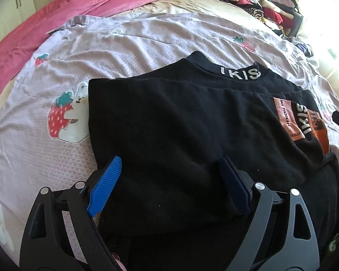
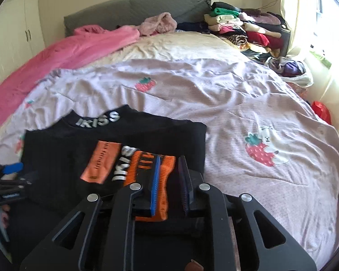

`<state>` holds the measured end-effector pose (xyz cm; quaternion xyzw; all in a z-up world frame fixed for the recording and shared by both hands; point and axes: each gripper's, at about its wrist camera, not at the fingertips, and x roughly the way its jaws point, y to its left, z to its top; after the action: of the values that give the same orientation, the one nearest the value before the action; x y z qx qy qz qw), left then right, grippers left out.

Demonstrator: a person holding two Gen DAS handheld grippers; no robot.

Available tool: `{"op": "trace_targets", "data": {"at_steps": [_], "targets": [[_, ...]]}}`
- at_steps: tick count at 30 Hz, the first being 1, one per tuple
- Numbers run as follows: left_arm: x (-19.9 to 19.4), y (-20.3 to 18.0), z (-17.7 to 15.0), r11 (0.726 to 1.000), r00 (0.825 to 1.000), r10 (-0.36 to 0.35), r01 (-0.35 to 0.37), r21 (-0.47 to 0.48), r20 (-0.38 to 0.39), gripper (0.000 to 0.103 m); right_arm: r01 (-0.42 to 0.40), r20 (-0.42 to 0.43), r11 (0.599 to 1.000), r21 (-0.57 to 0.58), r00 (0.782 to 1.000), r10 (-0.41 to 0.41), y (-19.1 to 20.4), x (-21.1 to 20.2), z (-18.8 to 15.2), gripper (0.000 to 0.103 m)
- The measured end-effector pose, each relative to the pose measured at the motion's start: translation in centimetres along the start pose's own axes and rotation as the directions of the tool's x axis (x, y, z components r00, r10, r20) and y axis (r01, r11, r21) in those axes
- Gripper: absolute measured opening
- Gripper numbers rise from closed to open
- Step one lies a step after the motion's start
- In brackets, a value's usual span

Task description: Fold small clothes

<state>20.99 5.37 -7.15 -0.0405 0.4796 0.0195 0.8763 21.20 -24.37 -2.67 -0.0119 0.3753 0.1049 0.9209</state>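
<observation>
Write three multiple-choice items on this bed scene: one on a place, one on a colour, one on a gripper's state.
1. Where does the stack of folded clothes sit?
A. at the bed's far right corner, by the window
B. on the black top
C. on the pink blanket

2. What colour is the patch on the black top?
A. green
B. orange
C. yellow

3. How does the left gripper stand?
A. shut on the pink blanket
B. shut on nothing
C. open, jaws wide over the black top

Answers:
1. A, the right wrist view shows the stack beside the headboard near the bright window.
2. B, orange panels flank the white lettering.
3. C, its blue pads stand far apart above black cloth.
</observation>
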Motion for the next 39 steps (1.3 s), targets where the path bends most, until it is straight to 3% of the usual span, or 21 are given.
{"op": "trace_targets", "data": {"at_steps": [2, 7, 11, 13, 18, 29, 32, 39], "targets": [[0.1, 0.0, 0.0, 1.000, 1.000, -0.003, 0.003, 0.001, 0.002, 0.080, -0.036, -0.019, 0.998, -0.047, 0.999, 0.035, 1.5, 0.1, -0.2, 0.037], [-0.1, 0.2, -0.1, 1.000, 1.000, -0.017, 0.017, 0.001, 0.004, 0.080, -0.097, -0.099, 0.989, -0.115, 0.991, 0.086, 4.8, 1.8, -0.8, 0.037], [-0.2, 0.1, -0.2, 1.000, 1.000, -0.023, 0.023, 0.008, 0.009, 0.080, -0.023, -0.170, 0.990, -0.140, 0.985, -0.001, 5.6, 4.4, -1.8, 0.038], [-0.2, 0.2, -0.2, 1.000, 1.000, -0.028, 0.028, 0.007, 0.009, 0.080, -0.022, -0.186, 0.993, -0.117, 0.983, 0.000, 5.3, 5.2, -2.1, 0.039], [-0.8, 0.2, -0.2, 0.999, 0.999, -0.035, 0.035, 0.007, 0.016, 0.080, -0.050, -0.179, 0.996, -0.071, 0.983, 0.037, 4.8, 4.5, -1.9, 0.043], [-5.3, 0.5, -0.6, 0.999, 0.995, -0.035, 0.037, -0.014, 0.090, 0.081, -0.081, -0.062, 0.996, -0.023, 0.995, 0.079, 3.7, -2.1, -1.5, 0.082], [-6.6, 0.5, -0.8, 0.999, 0.993, -0.032, 0.035, -0.021, 0.110, 0.088, -0.090, -0.034, 0.996, -0.021, 0.995, 0.089, 3.5, -3.9, -1.4, 0.082], [-9.4, 0.5, -1.3, 0.999, 0.988, -0.033, 0.037, -0.025, 0.153, 0.089, -0.100, 0.010, 0.995, -0.002, 0.995, 0.100, 2.8, -7.1, -1.3, 0.090]]}}
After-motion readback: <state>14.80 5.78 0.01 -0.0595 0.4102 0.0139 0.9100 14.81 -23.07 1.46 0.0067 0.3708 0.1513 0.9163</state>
